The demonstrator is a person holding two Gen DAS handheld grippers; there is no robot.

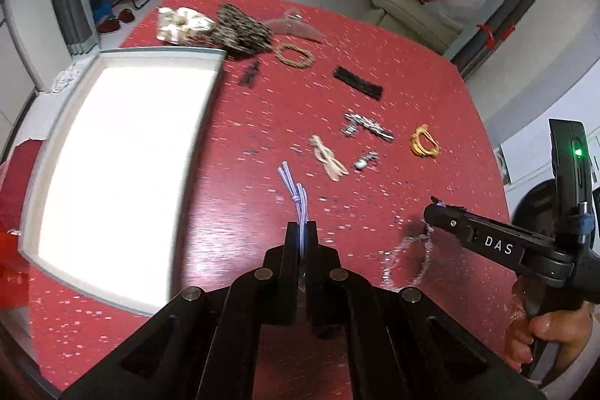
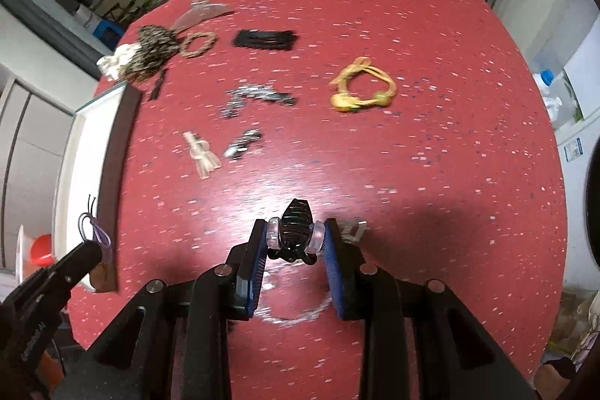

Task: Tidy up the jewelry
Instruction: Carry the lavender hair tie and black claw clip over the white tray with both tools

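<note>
The table (image 2: pixel 431 175) is red with pale flecks and a soft sheen. The black clip (image 2: pixel 296 233) looks like glossy plastic with clear rounded ends. The purple-striped hair tie (image 1: pixel 296 197) is woven cord. The silver clip (image 1: pixel 369 126) glints like metal. The tray (image 1: pixel 48 152) has a matt pale rim.

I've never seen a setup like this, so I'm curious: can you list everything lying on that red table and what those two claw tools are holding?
table: one, red with pale flecks.
tray: one, white, pale rim, left side.
scrunchies: two, cream and dark speckled, far end.
braided ring: one, tan, beside the scrunchies.
black clip: one, far middle.
silver clip: one, centre.
beige tie: one, centre.
yellow band: one, right of centre.
striped elastic: one, purple-white, in the left gripper.
beaded bracelet: one, black and clear, in the right gripper.
</note>
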